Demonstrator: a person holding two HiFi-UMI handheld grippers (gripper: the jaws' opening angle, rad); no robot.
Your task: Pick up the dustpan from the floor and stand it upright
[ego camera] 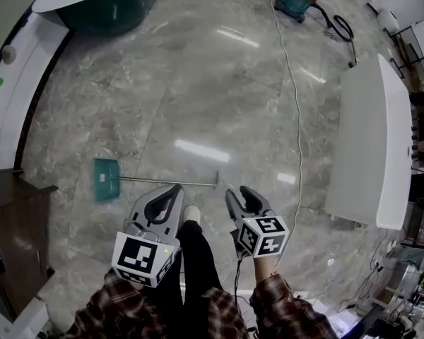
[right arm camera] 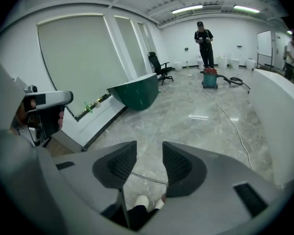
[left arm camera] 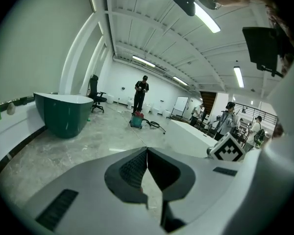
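Dustpan (ego camera: 104, 179): green plastic scoop on a long thin metal rod handle (ego camera: 166, 181), lying flat on the glossy grey marble-look floor (ego camera: 198, 83), scoop at left. It is small in the head view and its rim detail is unreadable. The right gripper view shows only a short stretch of the rod (right arm camera: 147, 178) through the jaw gap; the gripper's grey body blocks the rest. In the head view the rod's free end sits between the two grippers' tips, and neither touches it.

Left hand-held gripper (ego camera: 173, 189): grey plastic shell, black ribbed pads, tips pressed together, nothing between them.

Right hand-held gripper (ego camera: 238, 191): same build, jaws spread apart and empty, with floor, rod and white shoes (right arm camera: 137, 202) visible through the gap.

The hands are mostly hidden under the marker cubes; plaid sleeves (ego camera: 283, 302) are cut off at the bottom edge.
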